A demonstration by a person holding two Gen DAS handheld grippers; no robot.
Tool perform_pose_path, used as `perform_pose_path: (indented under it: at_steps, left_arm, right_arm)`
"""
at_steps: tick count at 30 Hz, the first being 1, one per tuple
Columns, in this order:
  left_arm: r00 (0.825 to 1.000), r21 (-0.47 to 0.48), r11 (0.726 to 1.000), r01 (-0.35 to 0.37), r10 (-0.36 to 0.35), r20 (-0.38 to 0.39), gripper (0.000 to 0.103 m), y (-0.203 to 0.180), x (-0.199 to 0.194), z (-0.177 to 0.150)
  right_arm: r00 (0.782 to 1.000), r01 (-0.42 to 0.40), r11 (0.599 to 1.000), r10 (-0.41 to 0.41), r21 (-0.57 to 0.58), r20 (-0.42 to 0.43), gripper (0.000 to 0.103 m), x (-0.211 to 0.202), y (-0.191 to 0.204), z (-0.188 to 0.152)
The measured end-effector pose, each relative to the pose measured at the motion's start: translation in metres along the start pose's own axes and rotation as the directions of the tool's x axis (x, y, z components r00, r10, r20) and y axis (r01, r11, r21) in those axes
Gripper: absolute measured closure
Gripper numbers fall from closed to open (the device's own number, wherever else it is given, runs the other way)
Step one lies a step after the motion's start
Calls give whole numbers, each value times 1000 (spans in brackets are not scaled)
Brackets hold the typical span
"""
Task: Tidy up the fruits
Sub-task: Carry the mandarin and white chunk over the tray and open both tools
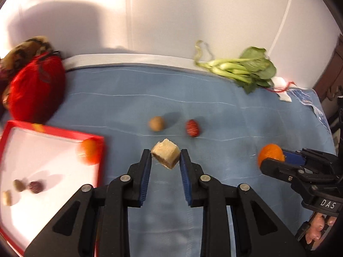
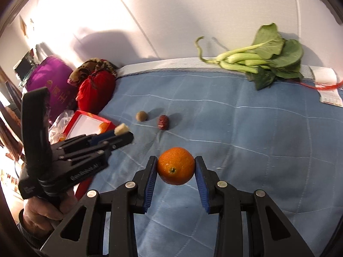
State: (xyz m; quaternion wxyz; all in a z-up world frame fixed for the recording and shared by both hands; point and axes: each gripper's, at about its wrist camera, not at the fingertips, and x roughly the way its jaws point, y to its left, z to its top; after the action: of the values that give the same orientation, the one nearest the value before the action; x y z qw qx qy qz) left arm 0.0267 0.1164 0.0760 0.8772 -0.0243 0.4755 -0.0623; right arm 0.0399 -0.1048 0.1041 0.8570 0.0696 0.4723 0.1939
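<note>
- At far left, the shallow red-rimmed white tray (image 1: 12, 126) lies on the blue quilted bed cover (image 1: 235, 111); it already holds a small orange citrus (image 1: 89, 154), a dark red date (image 1: 36, 186), a brownish round fruit (image 1: 18, 185) and a pale chunk (image 1: 7, 197), so roughly half the sorting looks done.
- The left gripper (image 1: 165, 157) has its jaws clenched on a pale beige cube of fruit (image 1: 166, 155), lifted above the cover.
- Beyond it, a tan round fruit (image 1: 157, 123) and a wrinkled red date (image 1: 193, 128) wait on the cover, untouched.
- The right gripper (image 2: 176, 167) grasps a round orange mandarin (image 2: 175, 165), its jaws spread just to the fruit's width.
- Leafy green bok choy (image 2: 263, 60) lies at the far right edge.
</note>
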Motion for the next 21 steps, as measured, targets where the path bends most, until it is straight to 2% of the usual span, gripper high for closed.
perform_pose_path:
  at_steps: [2, 6, 9, 13, 16, 21]
  left_arm:
    - [1000, -55, 998, -15, 15, -1, 79, 27, -12, -4]
    - [995, -147, 985, -95, 98, 12, 79, 80, -36, -14]
    - [988, -213, 965, -152, 153, -13, 79, 116, -42, -21]
    - [981, -296, 935, -195, 186, -58, 79, 154, -43, -33]
    - [973, -323, 918, -231, 217, -80, 79, 173, -44, -40]
    - [970, -373, 896, -243, 216, -112, 79, 197, -43, -50]
  right_arm:
    - [1000, -15, 999, 15, -29, 3, 67, 5, 17, -2]
    - [996, -94, 992, 95, -86, -1, 67, 19, 61, -6]
    - [990, -140, 977, 138, -161, -19, 67, 34, 106, -13]
    - [977, -214, 955, 204, -205, -66, 67, 62, 164, -23]
    - [972, -232, 937, 215, -261, -92, 67, 77, 201, -29]
    - [964, -242, 925, 196, -293, -178, 67, 112, 237, -43]
